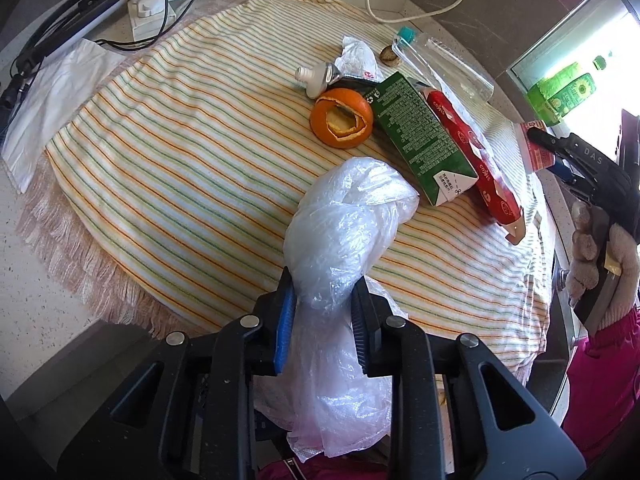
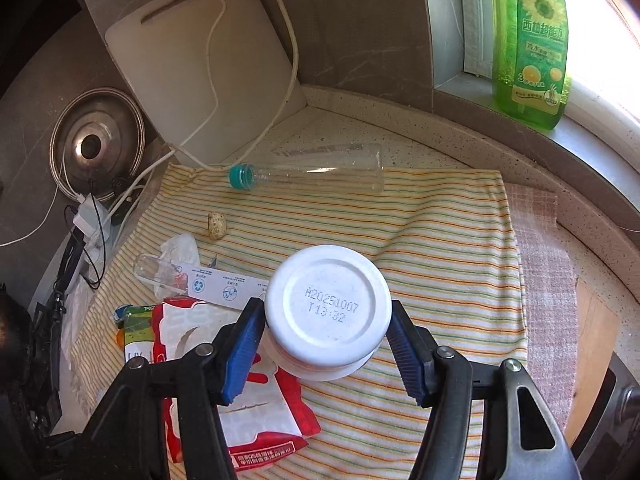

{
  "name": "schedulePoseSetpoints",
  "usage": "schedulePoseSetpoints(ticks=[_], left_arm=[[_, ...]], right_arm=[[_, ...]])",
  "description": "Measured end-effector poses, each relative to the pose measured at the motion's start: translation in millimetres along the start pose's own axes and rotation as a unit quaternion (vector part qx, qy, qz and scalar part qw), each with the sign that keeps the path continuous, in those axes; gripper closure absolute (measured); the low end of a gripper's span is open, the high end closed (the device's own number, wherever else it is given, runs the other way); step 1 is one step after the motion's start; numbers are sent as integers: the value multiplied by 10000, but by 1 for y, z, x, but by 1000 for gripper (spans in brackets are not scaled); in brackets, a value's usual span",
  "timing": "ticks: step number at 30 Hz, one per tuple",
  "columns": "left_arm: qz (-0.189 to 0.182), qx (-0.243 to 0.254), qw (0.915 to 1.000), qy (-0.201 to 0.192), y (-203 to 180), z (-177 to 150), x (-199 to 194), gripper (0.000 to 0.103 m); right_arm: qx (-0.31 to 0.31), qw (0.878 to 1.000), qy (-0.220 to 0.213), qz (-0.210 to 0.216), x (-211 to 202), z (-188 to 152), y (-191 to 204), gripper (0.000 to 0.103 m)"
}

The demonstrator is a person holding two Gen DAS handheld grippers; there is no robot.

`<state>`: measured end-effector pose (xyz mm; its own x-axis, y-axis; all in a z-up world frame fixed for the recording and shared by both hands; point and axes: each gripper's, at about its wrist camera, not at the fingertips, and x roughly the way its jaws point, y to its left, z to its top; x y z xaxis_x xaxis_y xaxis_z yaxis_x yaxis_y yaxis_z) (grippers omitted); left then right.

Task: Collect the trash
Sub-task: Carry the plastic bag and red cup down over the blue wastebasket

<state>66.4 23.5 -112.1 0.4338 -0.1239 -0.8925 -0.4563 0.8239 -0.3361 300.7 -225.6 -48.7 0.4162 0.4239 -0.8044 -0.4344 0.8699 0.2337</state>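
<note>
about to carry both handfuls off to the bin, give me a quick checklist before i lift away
1. Left tongs shut on the plastic bag: ok, pads pinch its bunched neck.
2. Right tongs shut on the white cup: ok, both pads press its sides.
3. Cup contents: cannot tell, it is seen bottom first and the mouth is hidden.
4. Bag clear of the green carton: cannot tell, its far end lies right beside it.
5. All trash collected: not ok; orange peel, clear bottle and red wrapper remain on the striped cloth.
</note>
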Motion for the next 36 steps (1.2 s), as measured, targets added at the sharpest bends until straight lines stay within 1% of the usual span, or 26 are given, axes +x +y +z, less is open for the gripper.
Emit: schedulePoseSetpoints(ticks=[5,9,12,19,29,36], left_arm=[[-71,105,9999,-67,5,-9,-16,78],[-103,197,9997,-105,11,-17,-28,78],[-126,247,9996,-110,21,-25,-37,78],[-166,403,9990,-74,45,-47,-58,78],[-251,554,9981,120,75,-81,-69,78],[-256,700,9967,334,90,-107,-64,78]], right_arm=[[70,9998,-181,48,-32,-14,6,39],[70,9996,-265,109,-55,-31,18,39],[68,9993,-328,190,-71,-45,29,39],[-49,9985,-357,404,-102,-90,67,39],[6,9977,-197,651,-119,-157,112,39],[-58,9977,-77,676,-121,-197,137,39]])
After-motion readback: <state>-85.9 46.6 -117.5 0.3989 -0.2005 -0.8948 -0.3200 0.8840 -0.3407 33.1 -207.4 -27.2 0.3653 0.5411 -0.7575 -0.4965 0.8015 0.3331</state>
